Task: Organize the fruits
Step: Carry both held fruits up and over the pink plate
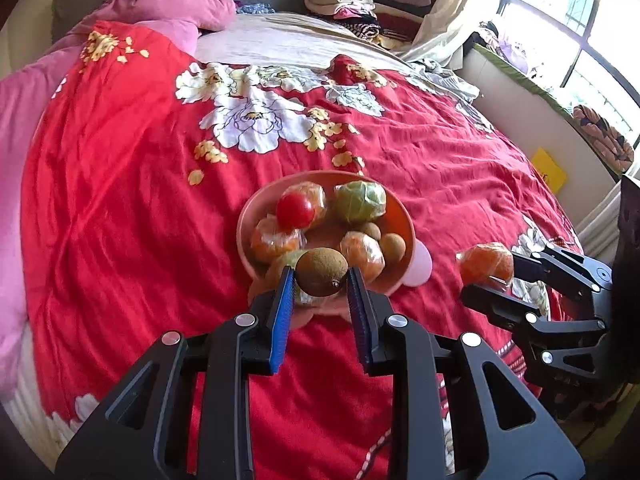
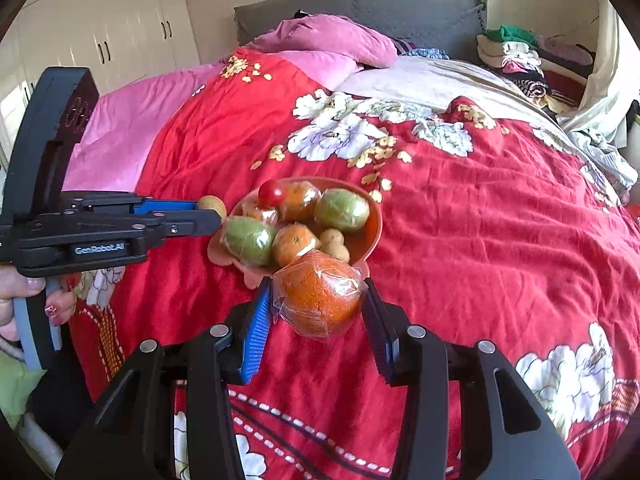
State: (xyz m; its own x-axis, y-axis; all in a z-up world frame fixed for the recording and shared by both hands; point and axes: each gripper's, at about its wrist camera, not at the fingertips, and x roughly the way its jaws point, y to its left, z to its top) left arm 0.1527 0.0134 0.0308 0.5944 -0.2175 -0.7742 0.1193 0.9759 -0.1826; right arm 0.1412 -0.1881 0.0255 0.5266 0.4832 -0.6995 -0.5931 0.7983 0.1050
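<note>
A pink bowl (image 1: 400, 216) sits on the red floral bedspread, holding wrapped oranges, green fruits, a red tomato (image 1: 295, 210) and small brown fruits. My left gripper (image 1: 321, 276) is shut on a brown kiwi (image 1: 322, 272), held just at the bowl's near rim. My right gripper (image 2: 319, 298) is shut on a plastic-wrapped orange (image 2: 320, 300), held above the bedspread just in front of the bowl (image 2: 370, 236). The right gripper also shows in the left wrist view (image 1: 490, 280), to the right of the bowl. The left gripper with the kiwi (image 2: 212, 205) shows in the right wrist view, left of the bowl.
The red bedspread (image 1: 120, 200) covers most of the bed. Pink pillows (image 1: 176, 12) lie at the head. A pile of folded clothes (image 1: 352, 4) sits at the far right corner. A window ledge (image 1: 560, 92) runs along the right. White wardrobes (image 2: 100, 32) stand at the left.
</note>
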